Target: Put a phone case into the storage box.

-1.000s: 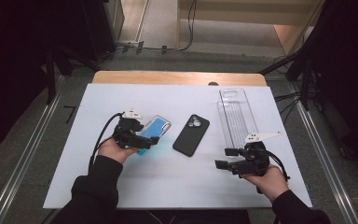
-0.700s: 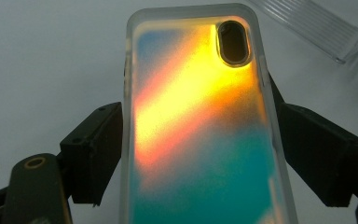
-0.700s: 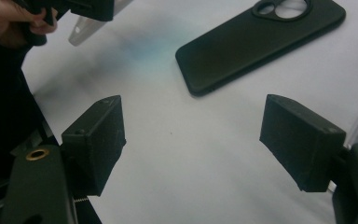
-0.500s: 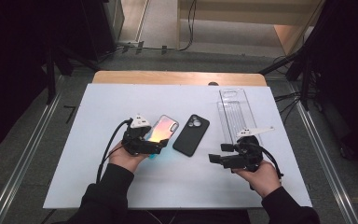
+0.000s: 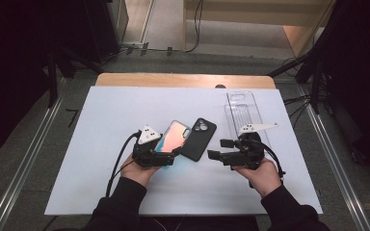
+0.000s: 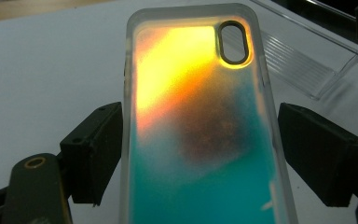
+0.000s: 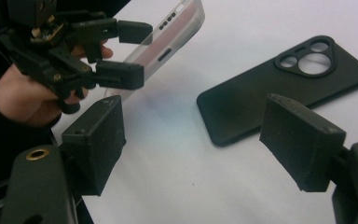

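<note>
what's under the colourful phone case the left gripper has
The iridescent phone case sits between the left gripper jaws, its far end tilted up off the white table. Bare table shows beneath that end; the part near the gripper is covered.

Your right tongs (image 5: 215,149) face bare table (image 5: 115,106), with the black case (image 5: 198,139) lying flat just left of them in the high view. The iridescent case (image 5: 174,139) in your left tongs (image 5: 176,158) crowds its left side. The clear tray (image 5: 244,113) blocks the upper right. The table's left half and lower edge lie open.
</note>
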Demonstrator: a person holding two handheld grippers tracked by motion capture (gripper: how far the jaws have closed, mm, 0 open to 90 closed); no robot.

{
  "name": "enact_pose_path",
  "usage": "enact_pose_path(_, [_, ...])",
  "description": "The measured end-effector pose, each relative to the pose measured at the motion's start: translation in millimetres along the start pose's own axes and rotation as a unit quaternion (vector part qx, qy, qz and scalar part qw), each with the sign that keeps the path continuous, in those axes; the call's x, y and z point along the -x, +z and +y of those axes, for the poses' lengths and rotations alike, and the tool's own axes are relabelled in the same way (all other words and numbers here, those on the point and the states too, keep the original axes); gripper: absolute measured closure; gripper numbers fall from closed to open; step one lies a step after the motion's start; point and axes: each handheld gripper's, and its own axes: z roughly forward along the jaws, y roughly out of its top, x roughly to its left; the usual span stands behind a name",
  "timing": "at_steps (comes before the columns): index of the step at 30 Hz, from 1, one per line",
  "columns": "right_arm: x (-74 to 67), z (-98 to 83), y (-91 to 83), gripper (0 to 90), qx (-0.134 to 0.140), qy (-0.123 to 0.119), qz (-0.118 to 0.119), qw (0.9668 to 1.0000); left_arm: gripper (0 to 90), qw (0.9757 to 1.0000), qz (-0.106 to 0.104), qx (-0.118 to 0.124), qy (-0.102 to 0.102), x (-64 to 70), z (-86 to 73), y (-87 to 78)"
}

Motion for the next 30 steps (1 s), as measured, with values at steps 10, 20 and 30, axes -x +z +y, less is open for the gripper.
enact_pose_path(10, [-3.3, 13.7, 10.3, 20.3, 0.016, 0.016, 0.018, 0.9996, 17.4, 0.9992, 0.005, 0.040, -0.002, 12.9, -13.1, 2.6])
enact_pose_path(20, [-4.2, 23.2, 23.0, 21.3, 0.016, 0.021, 0.015, 0.9995, 17.4, 0.9975, 0.004, 0.064, 0.029, 25.7, -22.3, 7.2])
enact_pose_path(30, [-2.9, 28.4, 32.4, 21.9, 0.018, 0.035, 0.019, 0.9991, 17.4, 0.9938, 0.016, 0.103, 0.039, 35.2, -29.5, 6.0])
